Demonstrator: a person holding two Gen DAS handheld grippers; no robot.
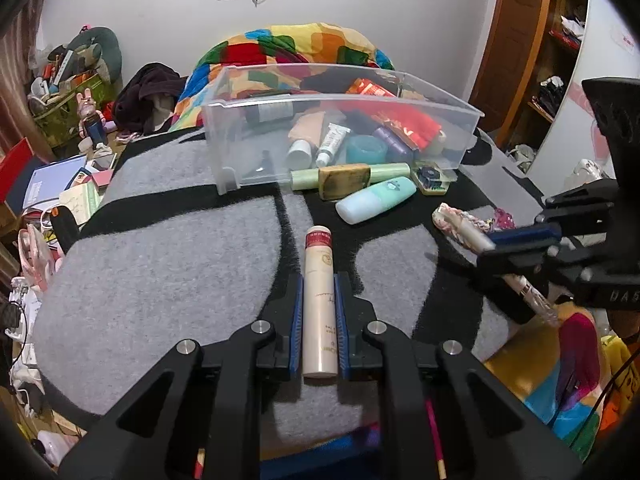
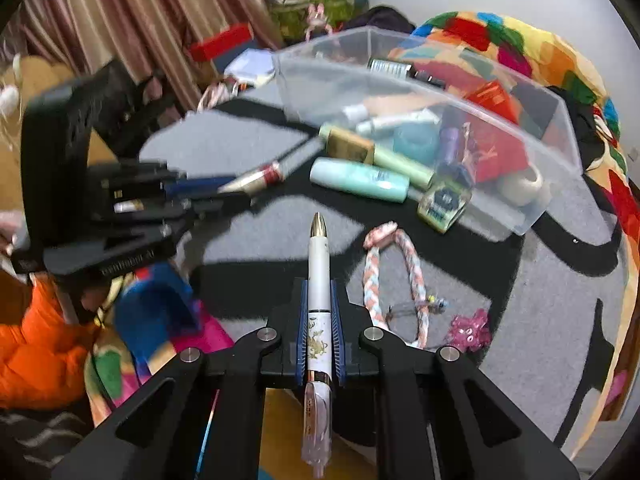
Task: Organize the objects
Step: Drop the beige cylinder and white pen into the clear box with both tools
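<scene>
Clamped lengthwise in my left gripper (image 1: 319, 320), the cream cylindrical bottle (image 1: 318, 300), like the white gold-tipped pen (image 2: 319, 300) my right gripper (image 2: 319, 332) pinches, probably goes next into the clear plastic bin (image 1: 240, 136).

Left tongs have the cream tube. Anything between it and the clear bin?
Partly. The green bottle with the wooden band and the mint bottle lie before the clear bin, right of the cream tube; its left front looks open.

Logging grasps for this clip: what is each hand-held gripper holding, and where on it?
Left hand-held gripper: cream tube, clamped at its lower half. Right hand-held gripper: white pen, clamped mid-barrel.
</scene>
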